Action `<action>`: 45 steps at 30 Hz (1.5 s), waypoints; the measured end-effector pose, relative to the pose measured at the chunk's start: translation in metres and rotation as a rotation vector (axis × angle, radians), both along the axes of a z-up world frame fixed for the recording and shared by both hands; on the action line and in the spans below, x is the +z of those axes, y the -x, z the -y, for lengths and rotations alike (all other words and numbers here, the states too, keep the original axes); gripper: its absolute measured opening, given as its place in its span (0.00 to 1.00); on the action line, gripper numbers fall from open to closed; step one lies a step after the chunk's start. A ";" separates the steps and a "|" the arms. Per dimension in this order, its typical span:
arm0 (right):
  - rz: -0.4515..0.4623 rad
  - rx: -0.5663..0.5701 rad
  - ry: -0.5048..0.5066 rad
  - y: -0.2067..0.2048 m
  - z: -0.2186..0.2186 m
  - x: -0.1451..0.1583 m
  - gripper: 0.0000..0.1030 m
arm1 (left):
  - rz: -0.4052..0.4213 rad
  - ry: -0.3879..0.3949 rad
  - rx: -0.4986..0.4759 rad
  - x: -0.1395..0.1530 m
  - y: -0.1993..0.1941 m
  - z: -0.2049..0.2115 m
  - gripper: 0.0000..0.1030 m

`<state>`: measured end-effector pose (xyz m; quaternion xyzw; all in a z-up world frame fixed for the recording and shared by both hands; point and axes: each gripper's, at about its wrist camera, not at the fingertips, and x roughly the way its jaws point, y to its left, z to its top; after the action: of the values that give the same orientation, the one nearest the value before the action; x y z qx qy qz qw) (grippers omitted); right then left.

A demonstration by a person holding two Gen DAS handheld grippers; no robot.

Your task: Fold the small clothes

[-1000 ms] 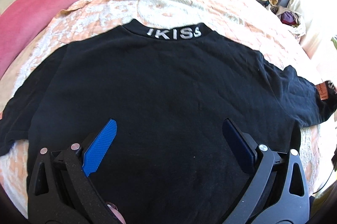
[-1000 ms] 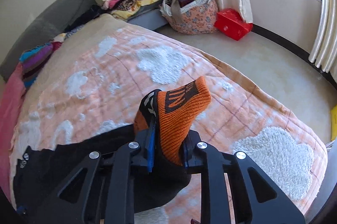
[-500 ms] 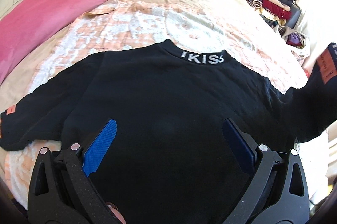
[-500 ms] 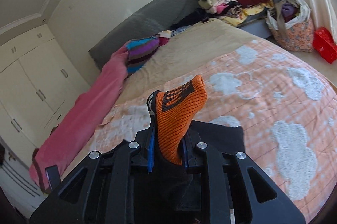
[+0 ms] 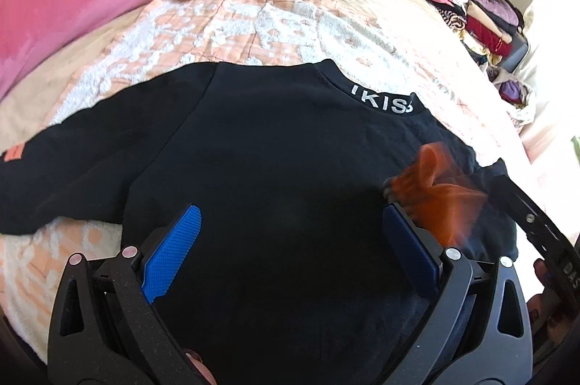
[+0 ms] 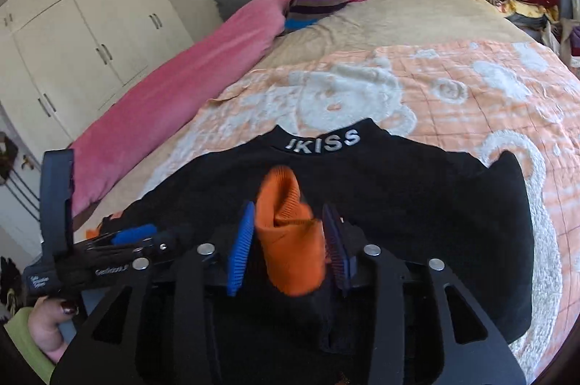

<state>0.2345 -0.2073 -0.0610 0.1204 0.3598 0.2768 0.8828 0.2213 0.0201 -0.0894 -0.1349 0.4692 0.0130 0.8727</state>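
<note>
Sweatshirt (image 6: 417, 203), one, black, flat on quilt (image 6: 471, 87); orange cuff (image 6: 290, 240) folded inward between just-opening right gripper (image 6: 286, 240) pads, seemingly released. Left gripper (image 5: 290, 247) wide, empty.

Orange cuff (image 5: 438, 200) motion-blurred

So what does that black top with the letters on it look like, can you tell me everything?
The black top is a soft, knit-looking long-sleeved sweater lying flat on the peach and white blanket. Its collar has white letters. One sleeve is folded in across the body, and its ribbed orange cuff sits between the right gripper jaws, which have just been opening. The other sleeve lies stretched out, with an orange patch near its end.
</note>
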 end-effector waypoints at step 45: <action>-0.183 -0.123 0.373 -0.034 0.028 -0.072 0.44 | -0.090 -0.148 -0.009 -0.030 -0.059 -0.035 0.26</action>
<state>0.2690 -0.2352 -0.1332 0.0014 0.4755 0.1388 0.8687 0.2804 0.0552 -0.1193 -0.0673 0.5064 0.0498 0.8582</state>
